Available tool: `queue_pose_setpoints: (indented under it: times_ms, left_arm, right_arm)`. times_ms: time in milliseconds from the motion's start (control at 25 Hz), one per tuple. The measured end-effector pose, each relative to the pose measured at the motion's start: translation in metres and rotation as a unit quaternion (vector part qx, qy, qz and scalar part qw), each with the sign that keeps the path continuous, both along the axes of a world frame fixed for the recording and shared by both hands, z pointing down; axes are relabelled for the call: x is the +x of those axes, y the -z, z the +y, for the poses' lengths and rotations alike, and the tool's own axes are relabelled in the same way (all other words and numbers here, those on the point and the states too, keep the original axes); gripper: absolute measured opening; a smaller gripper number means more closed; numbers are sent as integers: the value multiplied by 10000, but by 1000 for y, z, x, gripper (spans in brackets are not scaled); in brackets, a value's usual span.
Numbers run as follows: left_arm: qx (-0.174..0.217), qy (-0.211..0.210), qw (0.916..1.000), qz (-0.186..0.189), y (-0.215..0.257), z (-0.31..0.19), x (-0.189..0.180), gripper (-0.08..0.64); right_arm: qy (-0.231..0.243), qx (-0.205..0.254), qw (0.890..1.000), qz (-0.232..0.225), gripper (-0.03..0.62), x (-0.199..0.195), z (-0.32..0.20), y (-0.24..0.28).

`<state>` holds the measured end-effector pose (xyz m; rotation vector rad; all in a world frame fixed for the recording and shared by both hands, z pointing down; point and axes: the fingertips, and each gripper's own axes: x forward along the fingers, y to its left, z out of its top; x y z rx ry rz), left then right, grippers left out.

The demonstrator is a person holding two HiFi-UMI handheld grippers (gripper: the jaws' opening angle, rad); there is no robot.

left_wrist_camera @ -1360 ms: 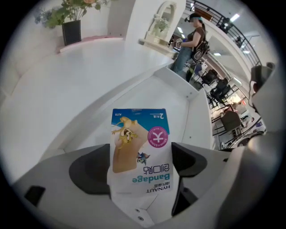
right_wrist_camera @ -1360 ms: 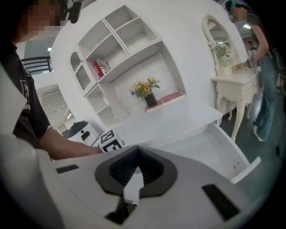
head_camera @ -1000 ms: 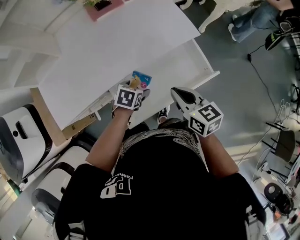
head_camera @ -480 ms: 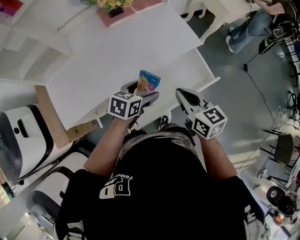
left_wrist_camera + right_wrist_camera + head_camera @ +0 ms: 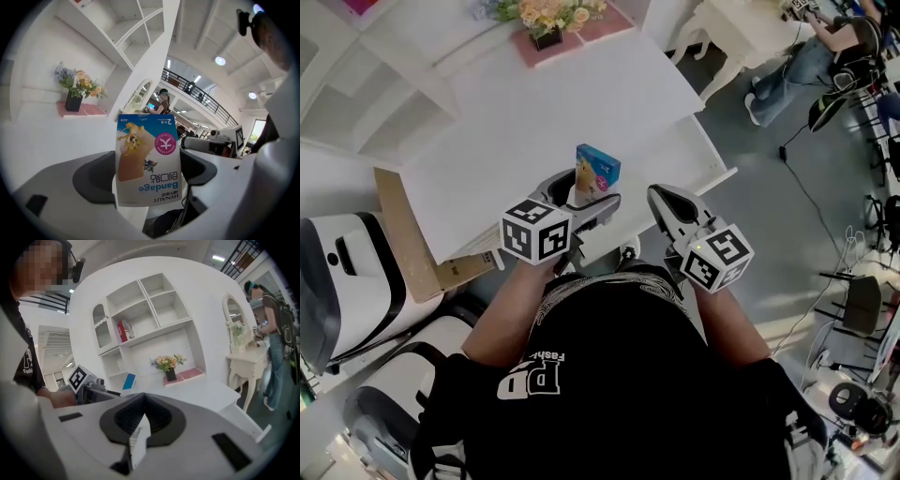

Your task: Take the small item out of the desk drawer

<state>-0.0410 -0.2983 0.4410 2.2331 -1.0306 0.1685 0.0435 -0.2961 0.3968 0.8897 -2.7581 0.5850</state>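
A small blue bandage packet (image 5: pixel 598 167) with a cartoon print stands upright over the front edge of the white desk (image 5: pixel 516 112), with my left gripper (image 5: pixel 582 194) shut on its lower part. The left gripper view has the packet (image 5: pixel 147 159) upside down between the two dark pads (image 5: pixel 93 180). My right gripper (image 5: pixel 662 197) hovers just right of it, in front of the desk, jaws shut with nothing between them. In the right gripper view its jaws (image 5: pixel 138 430) meet, and the left gripper (image 5: pixel 91 386) with the packet (image 5: pixel 129 380) shows to the left. No drawer shows clearly.
A flower pot (image 5: pixel 547 17) on a pink mat (image 5: pixel 581 33) stands at the desk's far edge, under white shelves (image 5: pixel 140 315). A cardboard sheet (image 5: pixel 403 234) leans at the desk's left end, beside white rounded units (image 5: pixel 337 281). A white dressing table (image 5: pixel 246 362) and people stand to the right.
My left gripper has drawn back a little toward the person, still holding the packet, which stands more upright. The right gripper has hardly moved. The head view has tilted further over the desk.
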Motion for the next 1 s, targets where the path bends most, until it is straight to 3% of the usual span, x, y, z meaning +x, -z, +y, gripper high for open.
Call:
queue_pose_setpoints:
  times_ms: [480,1000]
  left_arm:
    - [490,122,9977,459,47,26,-37,417]
    - [757,72,9948,680,74,43,-52,417]
  right_arm:
    - [-5,450,9988,-203,8,-34,27,29]
    - [-66,705,9975,-12,9,-54,37,42]
